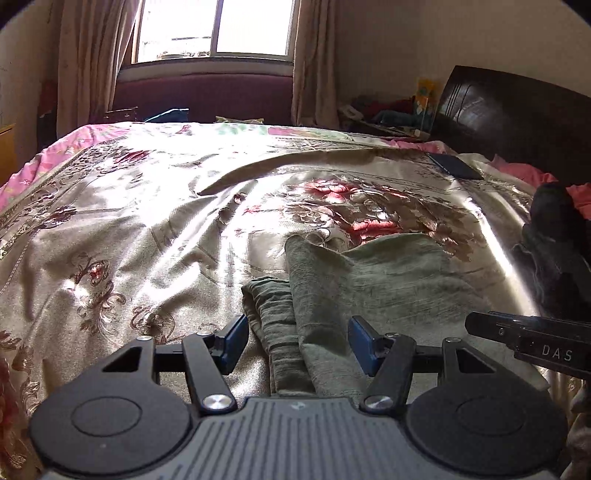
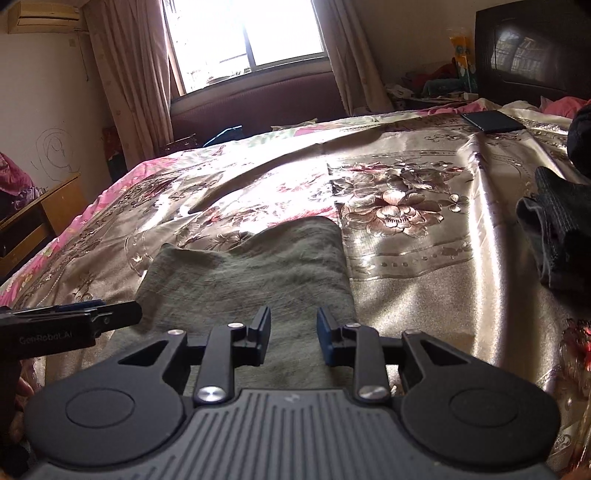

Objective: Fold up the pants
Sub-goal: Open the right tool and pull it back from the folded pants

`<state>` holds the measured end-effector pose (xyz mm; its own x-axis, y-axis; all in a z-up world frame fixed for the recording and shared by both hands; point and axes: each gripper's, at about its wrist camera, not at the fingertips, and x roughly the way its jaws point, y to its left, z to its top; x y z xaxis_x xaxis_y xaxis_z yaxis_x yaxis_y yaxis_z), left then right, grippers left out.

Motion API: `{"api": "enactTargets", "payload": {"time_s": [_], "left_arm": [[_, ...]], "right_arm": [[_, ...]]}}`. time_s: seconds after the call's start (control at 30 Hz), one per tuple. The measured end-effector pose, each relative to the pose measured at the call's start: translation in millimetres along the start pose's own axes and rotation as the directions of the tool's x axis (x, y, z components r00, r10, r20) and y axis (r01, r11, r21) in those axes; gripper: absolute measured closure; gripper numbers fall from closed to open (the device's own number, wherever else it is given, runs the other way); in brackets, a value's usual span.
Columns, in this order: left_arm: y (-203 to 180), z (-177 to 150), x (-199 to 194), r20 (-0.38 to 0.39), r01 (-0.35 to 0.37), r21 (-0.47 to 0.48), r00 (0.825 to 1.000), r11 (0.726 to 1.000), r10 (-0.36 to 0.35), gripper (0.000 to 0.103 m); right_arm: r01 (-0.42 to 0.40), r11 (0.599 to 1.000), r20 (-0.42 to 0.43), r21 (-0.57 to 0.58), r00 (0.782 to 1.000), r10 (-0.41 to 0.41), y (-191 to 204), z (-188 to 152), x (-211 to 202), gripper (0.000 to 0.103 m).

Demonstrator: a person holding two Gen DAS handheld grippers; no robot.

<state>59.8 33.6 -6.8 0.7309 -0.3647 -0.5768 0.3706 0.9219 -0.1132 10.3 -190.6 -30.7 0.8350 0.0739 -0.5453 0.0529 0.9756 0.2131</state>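
Olive-green pants (image 1: 362,280) lie folded on the shiny floral bedspread (image 1: 147,206), with a bunched edge on the left side. My left gripper (image 1: 297,339) is open, its blue pads on either side of the near left part of the pants, holding nothing. In the right wrist view the pants (image 2: 258,266) lie flat ahead. My right gripper (image 2: 293,334) is open and empty over their near right edge. The left gripper's side (image 2: 74,321) shows at the left of that view, and the right gripper's side (image 1: 532,341) shows at the right of the left wrist view.
A dark garment pile (image 2: 565,221) lies at the right of the bed, and it also shows in the left wrist view (image 1: 554,251). A dark phone (image 2: 493,121) lies near the headboard (image 1: 509,114). A wooden cabinet (image 2: 33,221) stands left of the bed. A window (image 1: 214,26) is beyond.
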Motion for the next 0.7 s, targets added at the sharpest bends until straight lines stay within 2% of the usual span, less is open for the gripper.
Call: {"api": "enactTargets", "payload": {"time_s": [0.1, 0.2, 0.27, 0.5, 0.63, 0.7], "left_arm": [[-4, -3, 15, -0.066, -0.049, 0.034, 0.997, 0.998, 0.051, 0.031], [-2, -5, 26, -0.104, -0.063, 0.022, 0.992, 0.998, 0.065, 0.026], [1, -5, 26, -0.105, -0.062, 0.005, 0.993, 0.998, 0.062, 0.023], [11, -3, 16, -0.078, -0.048, -0.061, 0.996, 0.997, 0.043, 0.023], [9, -5, 15, -0.126, -0.033, -0.061, 0.992, 0.998, 0.025, 0.023], [3, -6, 13, -0.137, -0.039, -0.037, 0.990, 0.999, 0.034, 0.023]], "right_arm": [[-0.019, 1.000, -0.028, 0.009, 0.999, 0.019, -1, -1, 5, 0.074], [-0.020, 1.000, -0.055, 0.018, 0.998, 0.021, -2, -3, 10, 0.072], [-0.021, 1.000, -0.056, 0.022, 0.998, 0.022, -3, -4, 11, 0.072], [-0.069, 0.996, -0.017, -0.054, 0.998, 0.068, 10, -4, 1, 0.070], [-0.101, 0.989, -0.029, -0.112, 0.995, 0.098, 22, -7, 1, 0.070], [-0.146, 0.980, -0.047, -0.135, 0.989, 0.141, 28, -10, -1, 0.069]]}}
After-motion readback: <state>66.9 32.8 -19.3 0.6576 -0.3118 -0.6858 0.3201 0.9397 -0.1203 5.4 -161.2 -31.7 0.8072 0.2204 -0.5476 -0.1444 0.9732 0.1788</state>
